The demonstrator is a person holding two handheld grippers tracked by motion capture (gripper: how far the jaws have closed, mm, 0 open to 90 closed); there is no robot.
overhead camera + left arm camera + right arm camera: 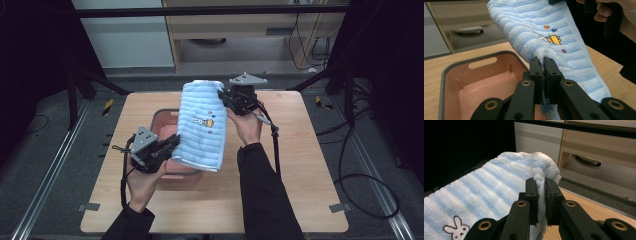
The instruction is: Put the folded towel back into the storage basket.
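Right now the blue striped towel (pixel 202 125) hangs stretched lengthwise above the pink basin (pixel 162 120), left gripper (pixel 170 145) pinching its near edge, right gripper (pixel 224 95) pinching its far corner, toward the table's (pixel 300 165) far edge.

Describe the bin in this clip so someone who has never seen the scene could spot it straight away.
On the light wooden table, look left of centre, under the blue-and-white striped towel held up between the left gripper and the right gripper. The bin is a rectangular tub, pink inside with a grey rim and a handle slot, the table's only container.
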